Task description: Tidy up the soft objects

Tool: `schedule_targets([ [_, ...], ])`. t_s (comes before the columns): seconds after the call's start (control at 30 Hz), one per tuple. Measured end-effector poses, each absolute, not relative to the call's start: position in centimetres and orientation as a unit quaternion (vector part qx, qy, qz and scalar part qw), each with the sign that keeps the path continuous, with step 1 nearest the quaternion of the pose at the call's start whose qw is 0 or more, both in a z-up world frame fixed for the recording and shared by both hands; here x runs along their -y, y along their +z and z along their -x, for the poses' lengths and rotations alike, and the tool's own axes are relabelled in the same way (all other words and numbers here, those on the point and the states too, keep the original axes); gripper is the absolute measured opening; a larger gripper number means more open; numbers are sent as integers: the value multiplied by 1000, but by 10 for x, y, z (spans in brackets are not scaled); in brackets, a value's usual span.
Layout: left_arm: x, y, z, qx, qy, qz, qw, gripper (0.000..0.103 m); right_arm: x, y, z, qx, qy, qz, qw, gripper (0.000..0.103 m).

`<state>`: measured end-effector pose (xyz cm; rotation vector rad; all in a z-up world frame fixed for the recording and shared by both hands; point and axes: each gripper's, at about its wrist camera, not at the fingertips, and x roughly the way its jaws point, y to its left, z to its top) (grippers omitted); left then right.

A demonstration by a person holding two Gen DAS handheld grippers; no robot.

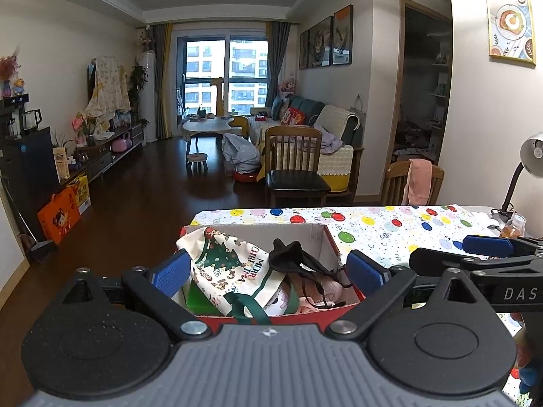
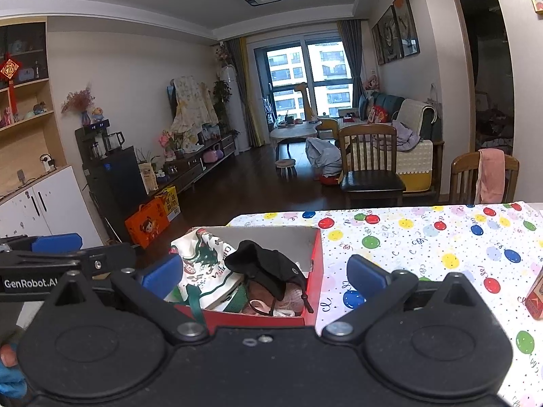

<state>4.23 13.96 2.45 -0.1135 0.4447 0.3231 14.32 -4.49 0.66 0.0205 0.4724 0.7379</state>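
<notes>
A red cardboard box (image 1: 334,241) (image 2: 314,271) sits at the table's near left corner. In it lie a white Christmas-print tote bag (image 1: 224,264) (image 2: 203,264) with green handles, a black soft item with straps (image 1: 295,257) (image 2: 268,268) on top, and pinkish soft pieces (image 1: 325,291) beneath. My left gripper (image 1: 268,271) is open and empty, just in front of the box, its fingers either side of it. My right gripper (image 2: 264,273) is open and empty, also in front of the box, slightly to the right. Each gripper shows at the edge of the other's view.
The table carries a balloon-print cloth (image 2: 424,237). A desk lamp (image 1: 529,169) and small items stand at the far right; a reddish box (image 2: 536,298) sits at the right edge. Wooden chairs (image 1: 295,166) (image 2: 485,176) stand behind the table, one with a pink cloth.
</notes>
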Motion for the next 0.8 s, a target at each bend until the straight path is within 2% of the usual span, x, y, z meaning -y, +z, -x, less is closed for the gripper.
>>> schedule_targets([
  [0.8, -135, 25, -40, -220, 146, 54, 963, 99, 49, 7, -143, -224, 346, -10, 911, 103],
])
